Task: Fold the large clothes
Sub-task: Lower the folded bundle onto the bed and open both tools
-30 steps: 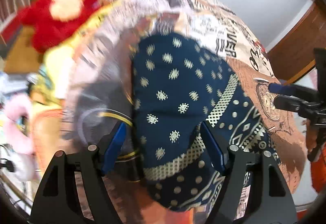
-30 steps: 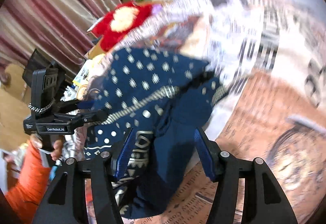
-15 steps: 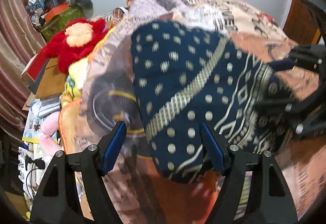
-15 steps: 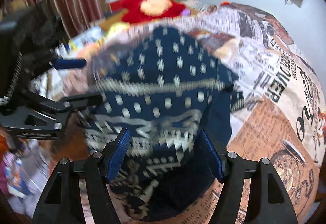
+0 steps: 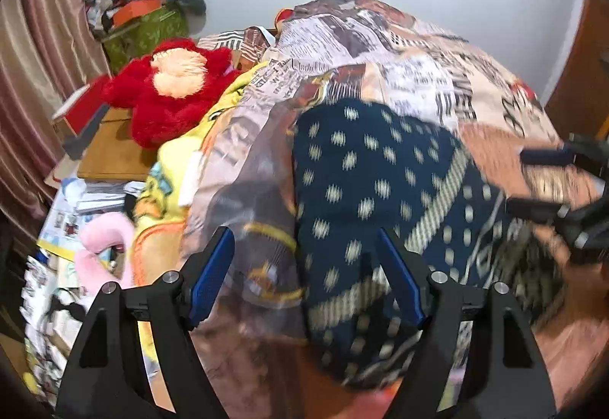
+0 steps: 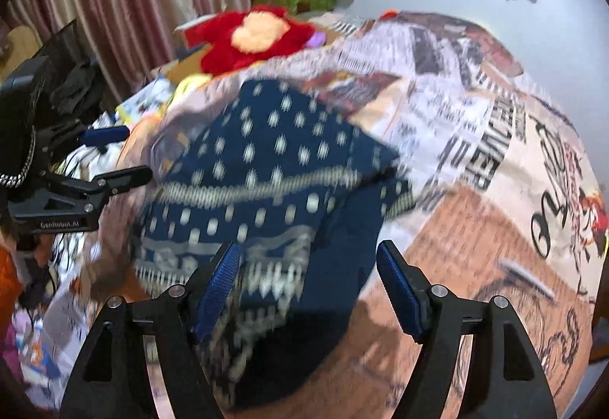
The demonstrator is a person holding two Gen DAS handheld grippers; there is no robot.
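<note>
The navy patterned garment (image 5: 365,190) is being left lying, partly folded, on the newspaper-print bedspread (image 5: 437,76), near the red plush toy (image 5: 171,84). The left gripper (image 5: 304,278) is being held apart over it, nothing clamped. The right gripper (image 6: 308,282) jaws have just been opening, fabric lying loose below them. A fresh edge is probably being sought for the next fold.
</note>
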